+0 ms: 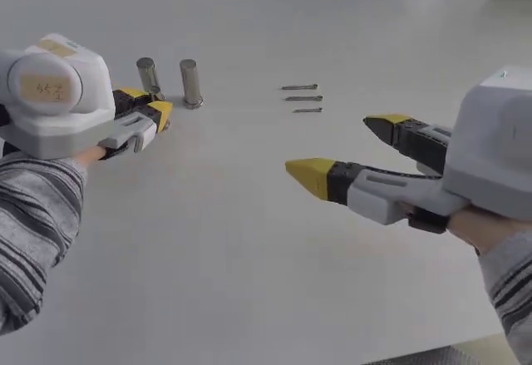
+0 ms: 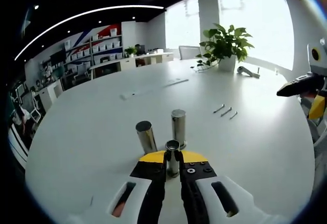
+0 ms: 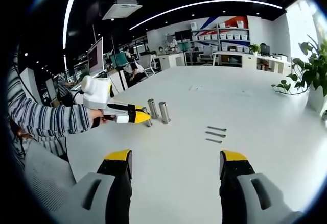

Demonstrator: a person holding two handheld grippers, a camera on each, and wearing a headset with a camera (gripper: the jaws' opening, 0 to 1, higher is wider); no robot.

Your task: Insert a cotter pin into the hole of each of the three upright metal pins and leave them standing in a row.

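- Here, the left gripper (image 2: 172,169) is clamped on one metal pin (image 2: 172,150), which stands upright on the white table (image 1: 249,240).
- Just beyond it stand two other pins (image 2: 178,126) (also vertical).
- The right gripper (image 1: 331,144) hovers with jaws spread, holding nothing.
- Three cotter pins (image 1: 301,98) lie flat and parallel, their long axes running left-right in the head view.

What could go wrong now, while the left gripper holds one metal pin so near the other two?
1. The left gripper is shut on the held pin, close to the left free pin and the right free pin; a sideways move could probably tip them.
2. The cotter pins lie thin and flat on the table; the open right gripper may push them instead of gripping one.
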